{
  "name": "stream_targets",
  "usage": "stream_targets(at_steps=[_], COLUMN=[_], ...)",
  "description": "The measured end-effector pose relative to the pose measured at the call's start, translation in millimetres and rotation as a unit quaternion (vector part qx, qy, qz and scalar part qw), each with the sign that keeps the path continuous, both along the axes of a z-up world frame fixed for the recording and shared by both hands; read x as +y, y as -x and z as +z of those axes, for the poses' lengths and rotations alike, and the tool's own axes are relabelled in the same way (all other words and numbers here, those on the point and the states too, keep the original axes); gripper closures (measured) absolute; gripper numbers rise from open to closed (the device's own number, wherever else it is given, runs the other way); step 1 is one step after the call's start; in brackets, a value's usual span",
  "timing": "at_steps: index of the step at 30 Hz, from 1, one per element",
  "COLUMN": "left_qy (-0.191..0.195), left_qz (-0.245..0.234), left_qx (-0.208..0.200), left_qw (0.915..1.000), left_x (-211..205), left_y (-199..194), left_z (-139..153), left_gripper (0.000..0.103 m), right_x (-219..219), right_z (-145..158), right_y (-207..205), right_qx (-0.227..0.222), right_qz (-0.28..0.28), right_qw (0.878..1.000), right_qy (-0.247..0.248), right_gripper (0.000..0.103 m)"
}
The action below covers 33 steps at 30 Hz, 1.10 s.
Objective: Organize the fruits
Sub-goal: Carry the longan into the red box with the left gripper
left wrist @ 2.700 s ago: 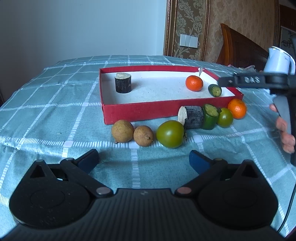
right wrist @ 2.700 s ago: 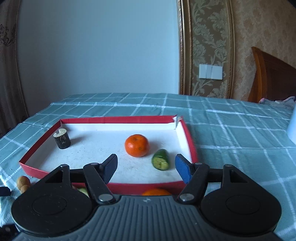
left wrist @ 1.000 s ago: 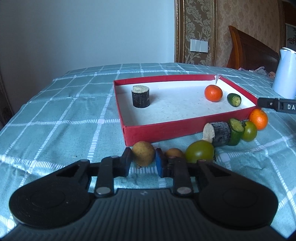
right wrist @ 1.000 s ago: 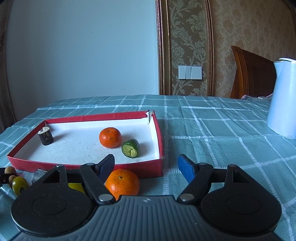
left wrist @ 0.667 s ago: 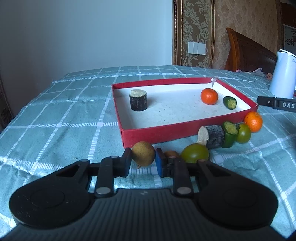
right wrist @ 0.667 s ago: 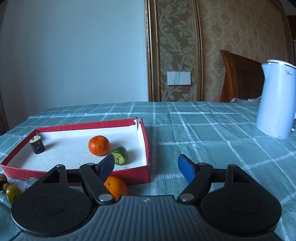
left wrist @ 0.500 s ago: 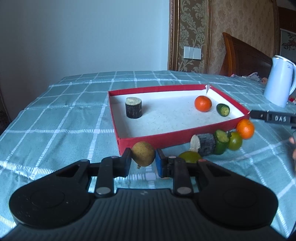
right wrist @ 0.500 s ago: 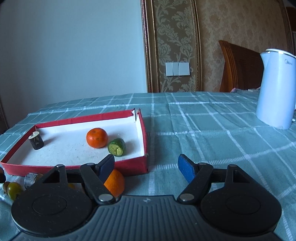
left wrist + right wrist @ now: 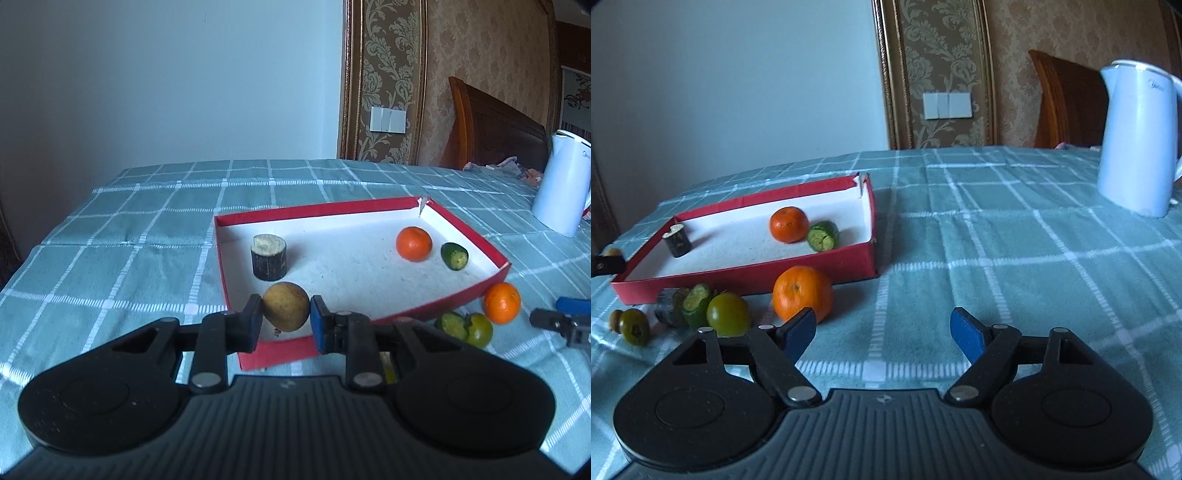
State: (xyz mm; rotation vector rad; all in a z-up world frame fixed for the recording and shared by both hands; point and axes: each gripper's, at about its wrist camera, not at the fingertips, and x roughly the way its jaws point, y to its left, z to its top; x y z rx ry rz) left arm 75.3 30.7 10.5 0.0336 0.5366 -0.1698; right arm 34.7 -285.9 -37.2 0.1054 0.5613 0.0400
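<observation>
My left gripper [image 9: 286,317] is shut on a brown round longan [image 9: 285,311] and holds it above the near edge of the red tray [image 9: 495,275]. In the tray are a dark sugarcane stub [image 9: 269,257], an orange [image 9: 413,243] and a cucumber piece [image 9: 454,256]. My right gripper [image 9: 884,330] is open and empty over the cloth. Just left of it lie an orange [image 9: 802,292], a green fruit [image 9: 727,314], a cucumber piece [image 9: 695,304], a sugarcane stub [image 9: 668,306], a green tomato [image 9: 634,326] and a second longan [image 9: 615,319].
A white kettle [image 9: 1136,140] stands at the far right on the checked teal tablecloth [image 9: 997,236]. A wooden headboard [image 9: 495,129] and the wall lie behind the table. The right gripper's tip [image 9: 565,321] shows at the right edge of the left wrist view.
My left gripper closed on the longan, lifted it off the cloth and brought it over the tray's near edge. My right gripper backed away to the right of the tray, still open.
</observation>
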Motion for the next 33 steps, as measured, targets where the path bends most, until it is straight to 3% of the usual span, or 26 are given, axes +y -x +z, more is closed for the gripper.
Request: stream_targets(at_steps=[16, 18, 33], left_qy=[-0.001, -0.004, -0.023], left_qz=[0.022, 0.026, 0.033], left_qx=[0.051, 0.052, 0.035], left_qw=[0.9985, 0.9983, 0.9986], left_x=[-4, -4, -12], left_y=[-58, -61, -64], left_z=[-17, -19, -30], left_gripper=[0.078, 0.078, 0.078], right_x=[-1, 1, 6], right_z=[-4, -4, -5], right_y=[-6, -8, -9], right_qx=[0.028, 0.032, 0.036], right_qz=[0.018, 0.024, 0.024], right_qw=[0.999, 0.999, 0.999], right_qy=[-0.009, -0.006, 0.013], right_gripper=[0.02, 0.015, 0.015])
